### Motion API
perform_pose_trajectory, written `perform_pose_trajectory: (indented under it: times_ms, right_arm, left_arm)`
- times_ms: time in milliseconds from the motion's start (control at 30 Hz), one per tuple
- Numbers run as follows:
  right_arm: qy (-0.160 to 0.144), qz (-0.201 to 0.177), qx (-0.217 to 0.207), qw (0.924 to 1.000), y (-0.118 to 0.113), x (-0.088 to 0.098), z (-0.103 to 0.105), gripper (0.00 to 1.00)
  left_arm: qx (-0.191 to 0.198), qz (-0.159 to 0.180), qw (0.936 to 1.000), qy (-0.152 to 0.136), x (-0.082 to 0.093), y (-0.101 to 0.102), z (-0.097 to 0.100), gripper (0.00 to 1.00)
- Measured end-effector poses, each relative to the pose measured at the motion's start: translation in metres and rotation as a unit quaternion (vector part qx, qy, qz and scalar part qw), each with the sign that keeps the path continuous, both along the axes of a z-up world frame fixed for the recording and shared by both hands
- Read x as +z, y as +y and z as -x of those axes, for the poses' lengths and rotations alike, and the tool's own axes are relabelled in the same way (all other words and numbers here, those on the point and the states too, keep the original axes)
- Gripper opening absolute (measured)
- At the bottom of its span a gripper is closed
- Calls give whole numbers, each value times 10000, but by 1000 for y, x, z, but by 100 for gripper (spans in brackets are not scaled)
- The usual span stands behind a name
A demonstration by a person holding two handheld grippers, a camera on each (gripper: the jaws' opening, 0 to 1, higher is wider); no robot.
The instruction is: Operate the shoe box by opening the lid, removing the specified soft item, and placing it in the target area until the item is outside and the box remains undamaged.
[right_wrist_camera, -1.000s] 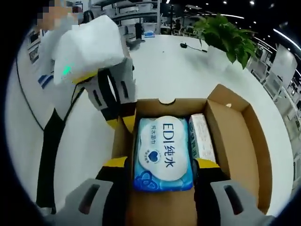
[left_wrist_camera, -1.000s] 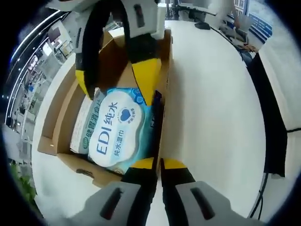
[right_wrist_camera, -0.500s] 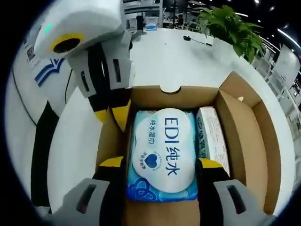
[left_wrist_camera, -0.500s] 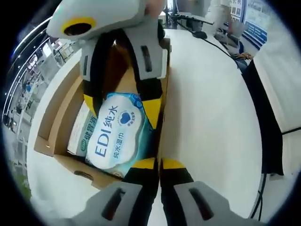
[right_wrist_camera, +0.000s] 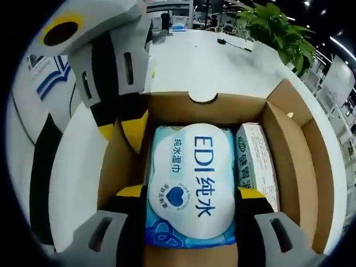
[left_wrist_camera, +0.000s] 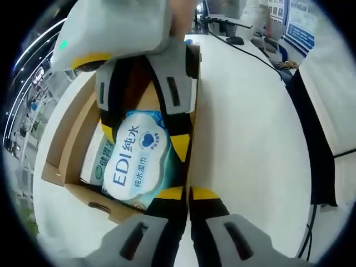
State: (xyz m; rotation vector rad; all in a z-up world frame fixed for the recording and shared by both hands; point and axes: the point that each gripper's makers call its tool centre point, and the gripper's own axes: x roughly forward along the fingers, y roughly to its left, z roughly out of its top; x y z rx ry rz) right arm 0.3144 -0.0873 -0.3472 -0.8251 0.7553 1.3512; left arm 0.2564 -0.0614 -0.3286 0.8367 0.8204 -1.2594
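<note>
An open brown shoe box [left_wrist_camera: 61,161] [right_wrist_camera: 300,161] stands on a white table. Inside lies a soft blue-and-white wipes pack [left_wrist_camera: 136,156] [right_wrist_camera: 192,183] marked EDI, with a white carton with green print [left_wrist_camera: 95,156] [right_wrist_camera: 253,161] beside it. My right gripper [right_wrist_camera: 190,193] [left_wrist_camera: 144,139] reaches down into the box, open, with one yellow-tipped jaw on each side of the pack. My left gripper [left_wrist_camera: 188,193] [right_wrist_camera: 119,132] is shut on the box's side wall, one jaw inside and one outside.
The white table [left_wrist_camera: 250,139] [right_wrist_camera: 194,67] spreads wide beyond the box. A potted plant [right_wrist_camera: 272,28] stands at its far side, and a small black object [left_wrist_camera: 233,40] lies farther off. A person's dark garment [left_wrist_camera: 325,139] hangs past the table edge.
My right gripper has come lower into the box, so the pack looks larger between its jaws. The left gripper has kept its hold on the wall.
</note>
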Motion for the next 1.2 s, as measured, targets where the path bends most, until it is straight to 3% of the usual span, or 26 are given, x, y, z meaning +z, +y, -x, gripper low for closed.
perform_pose_trajectory:
  times_ms: [333, 633, 1200]
  right_arm:
    - [32, 397, -56, 9992, -2, -6, -2, 63]
    - [29, 462, -24, 9989, -5, -5, -2, 61]
    - [82, 662, -15, 9978, -42, -6, -1, 61]
  left_arm:
    - [46, -17, 10000, -1, 0, 0, 0, 1]
    - [72, -16, 10000, -31, 0, 0, 0, 1]
    - [116, -20, 9999, -15, 0, 0, -1, 2]
